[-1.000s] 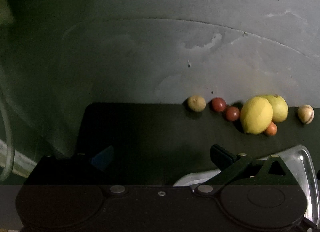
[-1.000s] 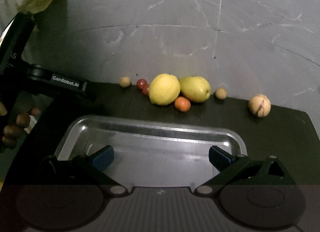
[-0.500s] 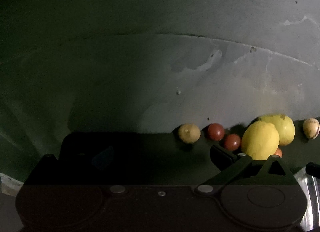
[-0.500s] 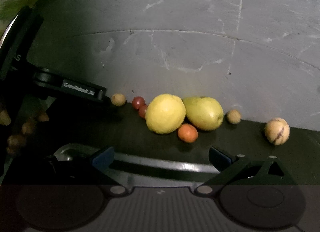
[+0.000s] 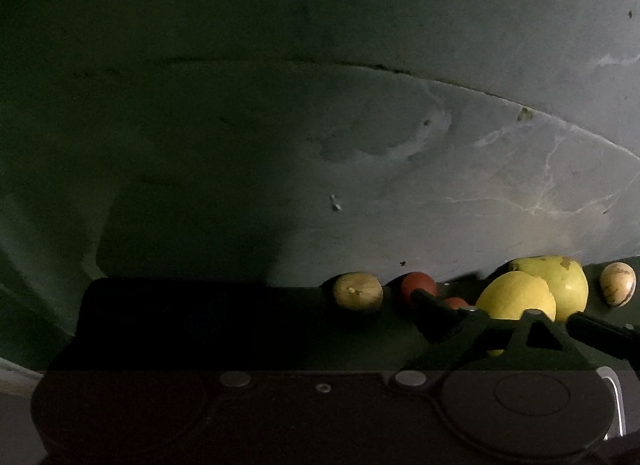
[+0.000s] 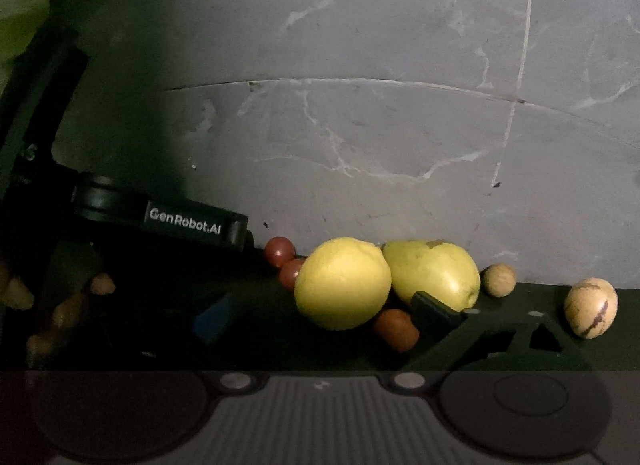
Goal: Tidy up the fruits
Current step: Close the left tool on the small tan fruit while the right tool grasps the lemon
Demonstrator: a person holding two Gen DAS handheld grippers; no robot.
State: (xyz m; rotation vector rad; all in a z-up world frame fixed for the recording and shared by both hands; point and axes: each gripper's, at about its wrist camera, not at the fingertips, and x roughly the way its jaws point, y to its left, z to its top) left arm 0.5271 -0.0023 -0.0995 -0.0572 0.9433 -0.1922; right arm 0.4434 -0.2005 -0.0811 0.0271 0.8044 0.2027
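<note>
The grey wall (image 6: 360,125) fills more of both views than it did half a second ago, and the metal tray that showed below the fingers then has dropped out of the right wrist view; only a sliver of its rim (image 5: 614,405) remains at the far right of the left one. Both grippers have come closer to the fruit row along the back edge of the dark mat (image 6: 260,329).

The right gripper (image 6: 320,313) stands wide open, and the big yellow lemon (image 6: 342,283) now sits between its fingers instead of ahead of them. The greenish pear-like fruit (image 6: 434,271) touches the lemon just behind the right finger (image 6: 436,311). The pale striped fruit (image 6: 591,307) lies well out to the right. The small orange fruit (image 6: 396,329) rests against the lemon's base, beside that fingertip. Two red fruits (image 6: 280,251) sit left of the lemon, a small brown one (image 6: 498,279) right of the pear.

The left gripper (image 5: 304,313) is in deep shadow; I cannot tell its opening. Its labelled body (image 6: 160,219) reaches nearly to the red fruits
</note>
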